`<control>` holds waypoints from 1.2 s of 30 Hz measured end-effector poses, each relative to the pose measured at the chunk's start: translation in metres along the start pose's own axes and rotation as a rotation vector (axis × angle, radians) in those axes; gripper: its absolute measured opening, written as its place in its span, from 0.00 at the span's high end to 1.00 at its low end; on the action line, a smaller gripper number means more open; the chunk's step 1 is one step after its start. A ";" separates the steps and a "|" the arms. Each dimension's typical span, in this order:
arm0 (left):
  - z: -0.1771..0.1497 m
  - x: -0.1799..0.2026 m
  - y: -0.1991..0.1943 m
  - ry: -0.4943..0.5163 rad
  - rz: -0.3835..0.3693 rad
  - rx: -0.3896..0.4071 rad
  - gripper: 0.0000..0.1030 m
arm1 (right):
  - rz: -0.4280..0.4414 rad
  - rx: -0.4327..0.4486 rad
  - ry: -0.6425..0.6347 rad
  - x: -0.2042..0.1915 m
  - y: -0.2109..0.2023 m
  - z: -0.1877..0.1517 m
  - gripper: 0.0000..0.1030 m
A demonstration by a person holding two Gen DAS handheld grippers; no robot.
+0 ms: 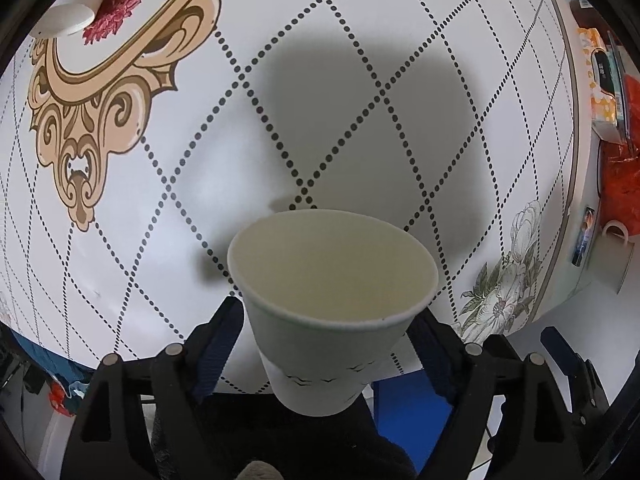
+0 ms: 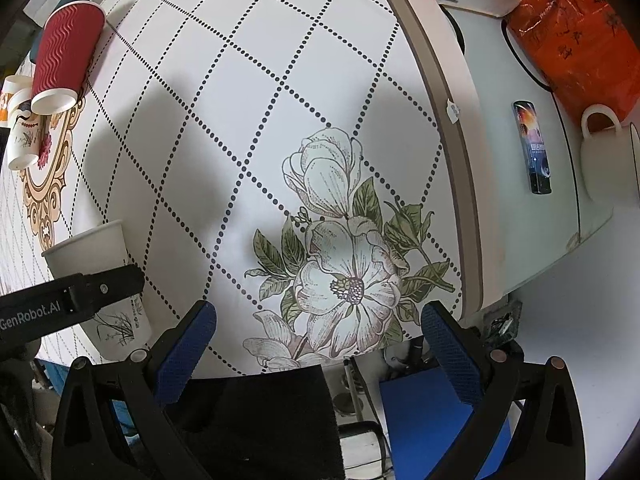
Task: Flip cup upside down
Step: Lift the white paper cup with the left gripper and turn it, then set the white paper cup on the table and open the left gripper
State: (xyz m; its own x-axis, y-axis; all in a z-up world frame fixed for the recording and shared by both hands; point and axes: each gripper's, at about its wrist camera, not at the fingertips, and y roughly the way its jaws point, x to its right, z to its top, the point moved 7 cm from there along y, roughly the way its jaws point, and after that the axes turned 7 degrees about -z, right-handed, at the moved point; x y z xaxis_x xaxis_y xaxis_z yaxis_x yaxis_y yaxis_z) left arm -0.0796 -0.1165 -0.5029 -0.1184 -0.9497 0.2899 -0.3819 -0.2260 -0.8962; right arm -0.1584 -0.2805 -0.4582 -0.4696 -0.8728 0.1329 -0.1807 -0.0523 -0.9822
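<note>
A white paper cup (image 1: 332,308) with a thin plant print sits between the blue pads of my left gripper (image 1: 326,340). The gripper is shut on it and holds it above the table near the front edge, mouth facing away from the camera, inside empty. In the right wrist view the same cup (image 2: 90,252) shows at the far left with the left gripper's black finger (image 2: 80,292) across its side. My right gripper (image 2: 318,344) is open and empty over the flower print at the table's front edge.
The table (image 2: 280,80) has a white cloth with dotted diamonds. A red ribbed cup (image 2: 64,56) and white cups (image 2: 24,140) lie at the far left. A side table at the right holds a white mug (image 2: 604,152), a phone (image 2: 534,148) and an orange bag (image 2: 576,20).
</note>
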 end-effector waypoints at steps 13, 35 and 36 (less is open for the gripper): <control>-0.021 0.002 -0.050 -0.016 -0.051 0.101 0.20 | 0.052 0.025 -0.022 0.006 -0.006 -0.008 0.00; -0.044 -0.128 -0.145 -0.156 0.038 0.292 0.20 | 0.090 0.076 -0.331 -0.105 -0.089 -0.026 0.00; -0.045 -0.133 -0.145 -0.165 0.030 0.294 0.20 | 0.086 0.075 -0.343 -0.110 -0.089 -0.028 0.00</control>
State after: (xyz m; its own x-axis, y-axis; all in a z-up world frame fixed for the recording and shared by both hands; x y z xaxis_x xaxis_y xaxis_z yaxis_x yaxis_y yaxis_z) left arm -0.0495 0.0520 -0.3967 0.0332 -0.9737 0.2255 -0.0973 -0.2277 -0.9689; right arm -0.1146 -0.1667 -0.3816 -0.1604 -0.9870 0.0094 -0.0835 0.0040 -0.9965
